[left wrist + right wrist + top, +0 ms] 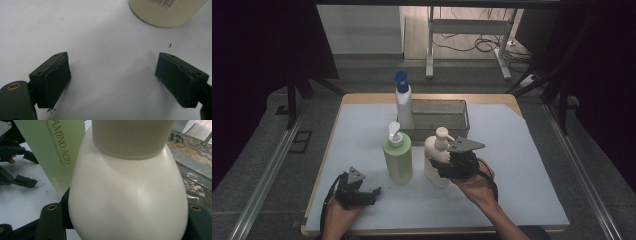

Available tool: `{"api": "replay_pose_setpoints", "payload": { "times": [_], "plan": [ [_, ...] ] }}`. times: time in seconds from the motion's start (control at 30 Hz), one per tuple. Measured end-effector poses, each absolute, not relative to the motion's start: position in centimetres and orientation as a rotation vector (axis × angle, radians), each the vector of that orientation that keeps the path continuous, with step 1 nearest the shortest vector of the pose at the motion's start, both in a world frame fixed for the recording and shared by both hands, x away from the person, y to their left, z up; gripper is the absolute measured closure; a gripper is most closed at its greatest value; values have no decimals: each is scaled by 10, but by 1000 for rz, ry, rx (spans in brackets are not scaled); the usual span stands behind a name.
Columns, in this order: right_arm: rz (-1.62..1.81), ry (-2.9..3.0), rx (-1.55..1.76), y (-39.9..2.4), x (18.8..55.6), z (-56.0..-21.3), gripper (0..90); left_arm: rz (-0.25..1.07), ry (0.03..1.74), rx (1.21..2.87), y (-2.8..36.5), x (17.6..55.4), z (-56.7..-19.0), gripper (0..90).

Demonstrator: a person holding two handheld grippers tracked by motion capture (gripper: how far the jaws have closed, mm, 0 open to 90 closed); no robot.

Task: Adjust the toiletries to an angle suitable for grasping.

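Note:
A cream pump bottle stands upright on the white mat, right of centre. My right gripper is at its lower body from the right, and in the right gripper view the bottle fills the gap and touches both jaws. A green pump bottle marked "amino acid" stands just left of it. My left gripper rests low at the front left, open with nothing between its jaws. The base of a pale bottle with a barcode lies ahead of it.
A white bottle with a blue pump stands at the back, against the left end of a metal tray. The white mat covers the table top. The left gripper is seen beyond the green bottle.

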State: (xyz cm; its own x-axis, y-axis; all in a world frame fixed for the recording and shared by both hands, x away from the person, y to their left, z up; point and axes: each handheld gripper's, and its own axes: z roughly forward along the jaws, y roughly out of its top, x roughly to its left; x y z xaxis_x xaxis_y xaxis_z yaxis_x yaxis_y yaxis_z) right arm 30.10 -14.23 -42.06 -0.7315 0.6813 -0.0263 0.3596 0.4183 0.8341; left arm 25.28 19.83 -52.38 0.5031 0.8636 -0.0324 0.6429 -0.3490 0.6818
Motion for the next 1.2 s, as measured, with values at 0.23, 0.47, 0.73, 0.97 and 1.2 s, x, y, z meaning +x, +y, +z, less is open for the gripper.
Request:
{"api": "replay_pose_setpoints", "payload": {
  "times": [0.23,0.47,0.73,0.97,1.2],
  "plan": [
    [1230,2321,904,-142,299,-419,367,444,1229,2106,198,253,-524,122],
    [1252,2325,929,-148,302,-409,369,443,1229,2107,198,253,-524,121],
    [1236,2324,920,-151,304,-394,369,442,1229,2109,198,253,-524,121],
    [1239,2333,946,-151,312,-386,369,442,1229,2109,198,253,-524,122],
    [1250,2320,992,-151,322,-375,369,444,1229,2108,198,253,-524,121]
  ]
}}
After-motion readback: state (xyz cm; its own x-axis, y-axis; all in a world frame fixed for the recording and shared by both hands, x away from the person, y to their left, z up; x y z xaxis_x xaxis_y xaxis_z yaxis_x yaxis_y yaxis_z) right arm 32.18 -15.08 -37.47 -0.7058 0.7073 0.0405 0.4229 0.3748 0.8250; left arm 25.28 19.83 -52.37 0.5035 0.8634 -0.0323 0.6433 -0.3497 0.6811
